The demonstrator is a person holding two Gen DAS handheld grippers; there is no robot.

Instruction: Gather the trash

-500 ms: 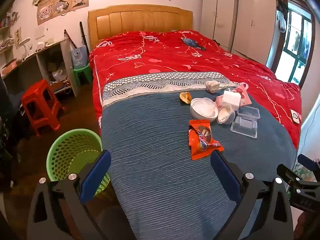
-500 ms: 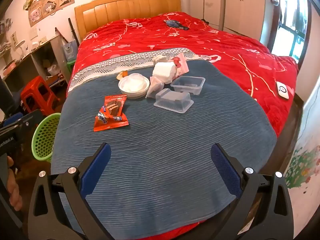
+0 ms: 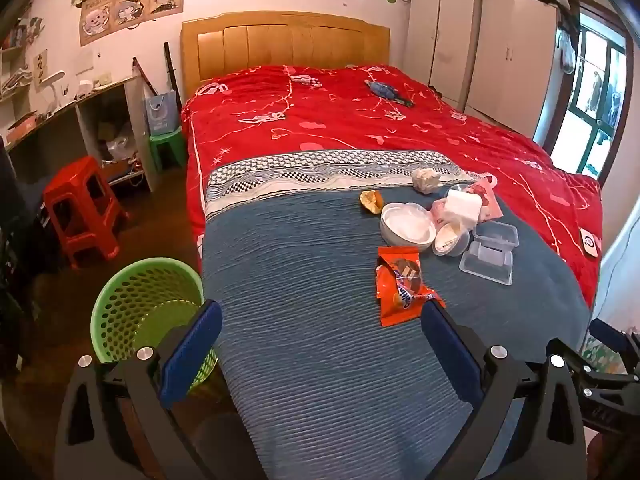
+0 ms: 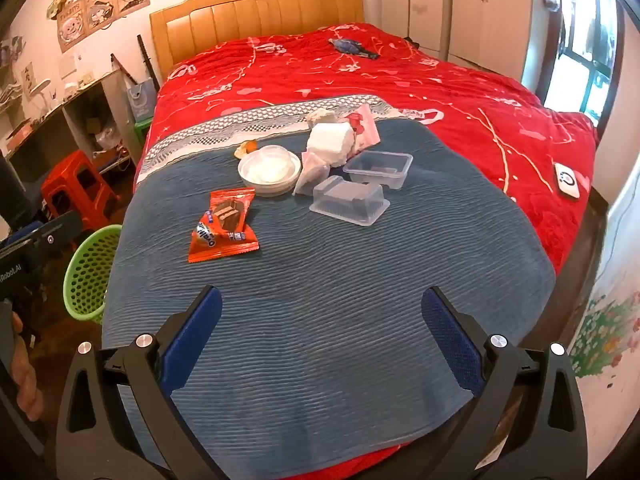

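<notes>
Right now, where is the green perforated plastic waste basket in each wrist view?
Left wrist view: green perforated plastic waste basket at lower left, on the floor beside the bed, behind the left gripper's left finger.
Right wrist view: basket at the left edge, partly cut off by the blue blanket.
Shared landmark: orange snack wrapper.

You see a blue ribbed blanket [image 4: 320,280] over a red quilt [image 4: 460,92] patterned with pale pink lines and hearts; a grey-and-white checked band [image 4: 260,120] runs along the blanket's far edge. On it lie an orange snack wrapper [image 4: 224,226], a white bowl [image 4: 269,170] and clear plastic boxes [image 4: 350,200]. Beside the bed's left edge stands a green perforated basket [image 3: 144,308]. Your fingers [image 3: 192,354] carry blue pads on black frames.
</notes>
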